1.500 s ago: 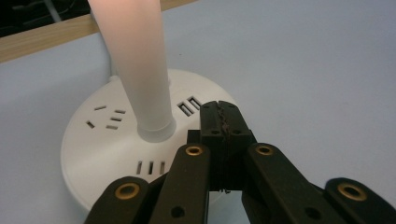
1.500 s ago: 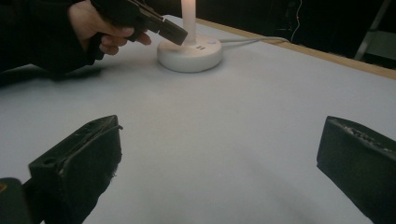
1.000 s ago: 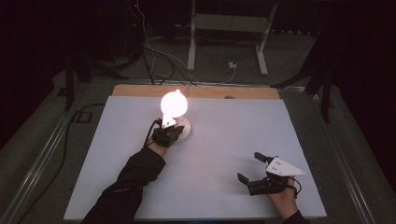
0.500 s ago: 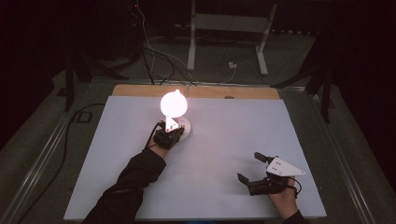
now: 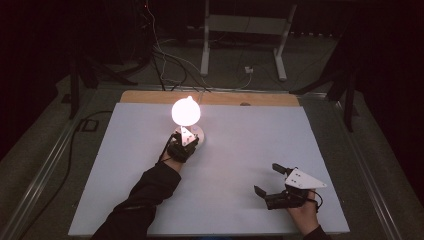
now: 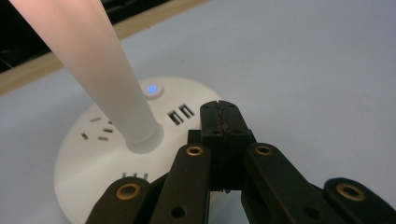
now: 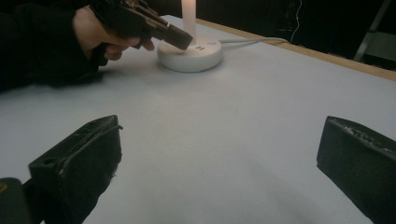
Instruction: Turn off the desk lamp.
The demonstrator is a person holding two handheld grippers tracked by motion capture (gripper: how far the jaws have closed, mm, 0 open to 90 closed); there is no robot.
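— What are the two tongs doing?

— The left gripper (image 6: 219, 112) has its jaws pressed together, pinching nothing, tips over the round white lamp base (image 6: 93, 154) just beside its USB slots (image 6: 181, 113). The right gripper (image 5: 274, 179) rests spread wide on the white table (image 5: 250, 135), well apart from the lamp.

— And the lamp itself?

— Far-left of the table, bulb (image 5: 186, 111) glowing, blue power button (image 6: 152, 88) lit.

— What could go wrong?

— I'd guess a sideways push from those closed tips could slide the light base or tip the stem (image 6: 98, 70); they might also miss the small button.
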